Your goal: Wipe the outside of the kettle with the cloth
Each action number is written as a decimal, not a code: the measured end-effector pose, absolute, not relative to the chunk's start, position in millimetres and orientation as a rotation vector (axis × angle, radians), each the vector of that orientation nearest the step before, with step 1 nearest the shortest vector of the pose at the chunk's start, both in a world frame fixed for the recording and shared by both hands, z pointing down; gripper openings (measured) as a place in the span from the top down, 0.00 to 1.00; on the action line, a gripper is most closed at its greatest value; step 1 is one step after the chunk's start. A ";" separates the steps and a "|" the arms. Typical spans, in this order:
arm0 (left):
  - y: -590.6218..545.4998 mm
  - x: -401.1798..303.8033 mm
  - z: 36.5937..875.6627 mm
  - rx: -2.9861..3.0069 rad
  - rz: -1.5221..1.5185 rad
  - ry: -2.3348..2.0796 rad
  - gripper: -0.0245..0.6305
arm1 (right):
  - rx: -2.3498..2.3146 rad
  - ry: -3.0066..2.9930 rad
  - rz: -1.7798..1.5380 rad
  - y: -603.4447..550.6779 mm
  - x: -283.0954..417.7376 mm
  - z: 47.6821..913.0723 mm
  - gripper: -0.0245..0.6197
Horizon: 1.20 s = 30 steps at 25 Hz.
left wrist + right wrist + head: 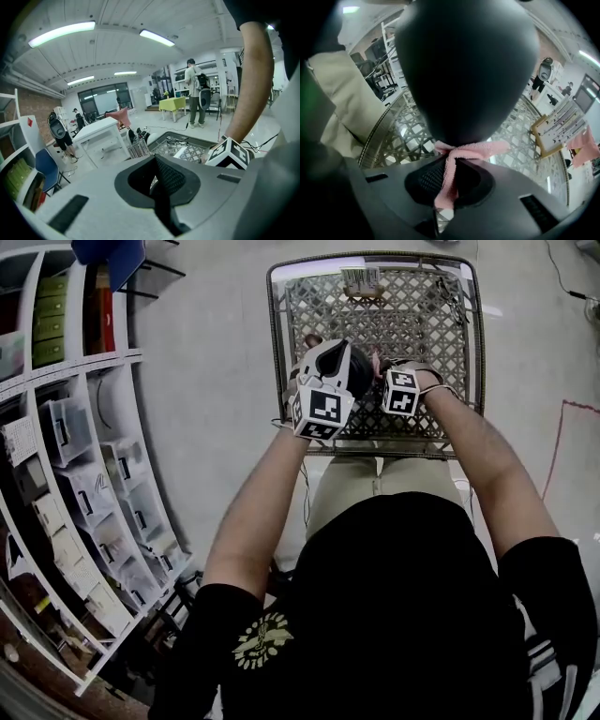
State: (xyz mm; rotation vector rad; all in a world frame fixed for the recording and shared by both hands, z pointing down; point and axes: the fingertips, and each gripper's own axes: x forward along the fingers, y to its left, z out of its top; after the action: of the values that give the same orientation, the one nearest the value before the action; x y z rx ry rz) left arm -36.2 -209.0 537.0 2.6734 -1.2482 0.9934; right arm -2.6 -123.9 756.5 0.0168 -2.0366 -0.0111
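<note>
Dark kettle point(464, 70) seen over lattice desk point(515, 136), filling space just before right gripper point(445, 183). Pink cloth point(473, 150) pinched between its fingers point(427, 179), bunched end laid against kettle. Left gripper point(161, 180) held just beside kettle. Its fingers point(172, 176) pressed together, nothing made out between them.

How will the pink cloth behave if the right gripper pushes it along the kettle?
Probably floppy: the pink cloth is bunched into a thin strip in the right gripper, which is shut on it. It likely drags rather than slides, since its looped texture presses against the dark kettle. It seems light, so a small pinch should hold it.
</note>
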 end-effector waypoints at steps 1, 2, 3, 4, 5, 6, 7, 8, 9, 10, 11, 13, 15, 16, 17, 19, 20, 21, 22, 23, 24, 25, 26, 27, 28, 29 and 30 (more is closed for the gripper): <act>-208.9 -36.4 536.4 2.674 0.993 -1.247 0.95 | 0.011 -2.038 -0.004 -114.4 -4.3 756.3 0.91; -208.6 -36.9 535.2 2.675 0.993 -1.246 0.95 | 0.011 -2.043 0.006 -106.0 -7.0 754.9 0.91; -208.3 -37.5 533.8 2.677 0.992 -1.245 0.95 | 0.017 -2.049 0.019 -98.9 -10.3 752.8 0.91; -208.0 -37.9 532.5 2.680 0.991 -1.245 0.95 | 0.026 -2.056 0.035 -92.5 -13.8 750.7 0.91; -207.7 -37.9 531.8 2.684 0.990 -1.244 0.95 | 0.035 -2.063 0.051 -86.4 -17.3 749.1 0.91; -207.5 -37.7 531.9 2.687 0.990 -1.243 0.95 | 0.045 -2.069 0.069 -80.4 -21.2 748.3 0.91; -207.2 -37.3 532.5 2.690 0.992 -1.241 0.95 | 0.060 -2.074 0.086 -75.0 -25.4 748.3 0.91; -207.0 -36.8 533.0 2.693 0.992 -1.239 0.95 | 0.084 -2.074 0.100 -70.9 -29.8 748.3 0.91; -206.7 -36.5 533.4 2.696 0.992 -1.237 0.95 | 0.119 -2.071 0.111 -68.6 -34.3 747.2 0.91; -206.4 -36.5 533.5 2.697 0.992 -1.236 0.95 | 0.159 -2.066 0.126 -67.3 -38.9 745.0 0.91; -206.1 -36.6 533.3 2.697 0.990 -1.235 0.95 | 0.199 -2.062 0.148 -66.1 -43.1 743.1 0.91; -205.9 -36.6 532.2 2.700 0.984 -1.231 0.95 | 0.257 -2.059 0.214 -61.8 -50.7 741.2 0.91; -206.3 -37.0 530.5 2.702 0.976 -1.226 0.95 | 0.282 -2.070 0.277 -56.3 -60.2 738.5 0.91; -206.7 -37.6 529.9 2.702 0.974 -1.226 0.95 | 0.284 -2.077 0.300 -53.8 -65.6 737.2 0.91; -207.0 -38.0 530.1 2.701 0.974 -1.227 0.95 | 0.285 -2.084 0.319 -51.7 -70.2 737.0 0.91; -206.9 -37.2 532.2 2.700 0.976 -1.230 0.95 | 0.304 -2.079 0.354 -51.3 -72.1 741.4 0.91; -206.6 -36.1 533.2 2.701 0.976 -1.230 0.95 | 0.328 -2.067 0.376 -53.9 -68.4 744.9 0.91; -206.2 -35.2 533.6 2.701 0.976 -1.229 0.95 | 0.357 -2.053 0.401 -58.1 -62.8 747.4 0.91; -205.9 -34.9 533.3 2.701 0.976 -1.228 0.95 | 0.381 -2.040 0.419 -63.3 -56.6 748.7 0.91; -205.6 -35.0 532.7 2.701 0.975 -1.228 0.95 | 0.396 -2.027 0.427 -69.1 -50.0 749.6 0.91; -205.6 -35.1 532.6 2.701 0.974 -1.229 0.95 | 0.402 -2.017 0.422 -75.3 -43.1 750.9 0.91; -205.6 -35.0 533.0 2.701 0.974 -1.230 0.95 | 0.400 -2.008 0.409 -82.0 -36.1 752.5 0.91; -205.6 -34.8 533.7 2.700 0.975 -1.231 0.95 | 0.394 -2.001 0.390 -88.7 -29.5 753.9 0.91; -205.2 -34.7 534.0 2.699 0.976 -1.231 0.95 | 0.380 -1.994 0.367 -95.1 -24.0 754.6 0.91; -204.9 -34.7 534.0 2.698 0.977 -1.231 0.95 | 0.360 -1.986 0.340 -100.8 -19.7 754.9 0.91; -204.9 -34.6 534.1 2.697 0.978 -1.231 0.95 | 0.336 -1.978 0.308 -106.2 -16.1 755.3 0.91; -205.2 -33.9 534.6 2.697 0.978 -1.232 0.95 | 0.314 -1.971 0.275 -111.8 -12.8 756.1 0.91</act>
State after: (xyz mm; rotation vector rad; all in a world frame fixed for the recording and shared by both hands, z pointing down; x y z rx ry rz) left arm -33.9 -205.2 534.6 2.6974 -1.2321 0.9775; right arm -12.8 -111.8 756.1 0.3143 -1.9708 0.2752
